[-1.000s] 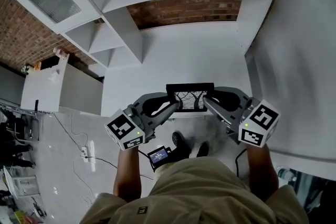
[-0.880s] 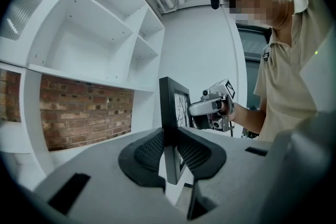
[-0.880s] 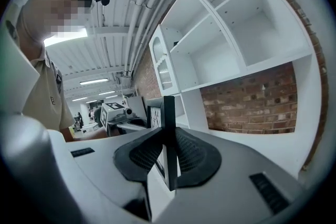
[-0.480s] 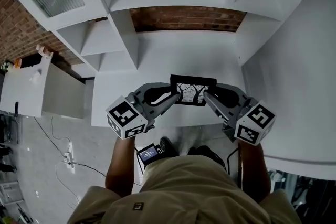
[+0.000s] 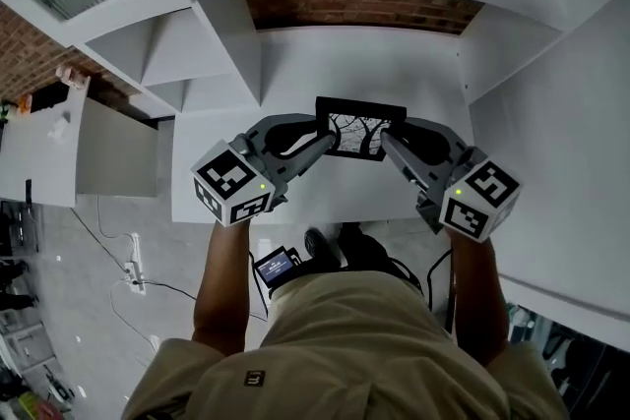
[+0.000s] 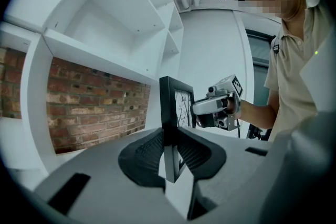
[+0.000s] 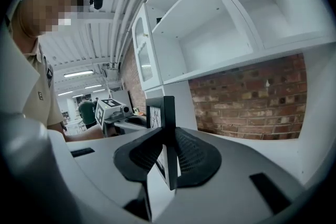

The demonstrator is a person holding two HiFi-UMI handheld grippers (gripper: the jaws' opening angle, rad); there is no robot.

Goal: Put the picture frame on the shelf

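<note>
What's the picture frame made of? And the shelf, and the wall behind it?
The picture frame has a matte black border, maybe painted wood or plastic; I can't tell which. The shelf looks like smooth white-painted board, with flat panels and small holes. The wall behind is bare red brick with visible mortar lines.

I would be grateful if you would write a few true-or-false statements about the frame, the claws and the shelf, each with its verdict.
1. The left claw and the right claw each clamp one side edge of the picture frame. True.
2. The picture frame has a white border. False: its border is black.
3. A brick wall backs the shelf compartment ahead. True.
4. The picture frame stands alone on the shelf, free of both claws. False: both claws are shut on it.
</note>
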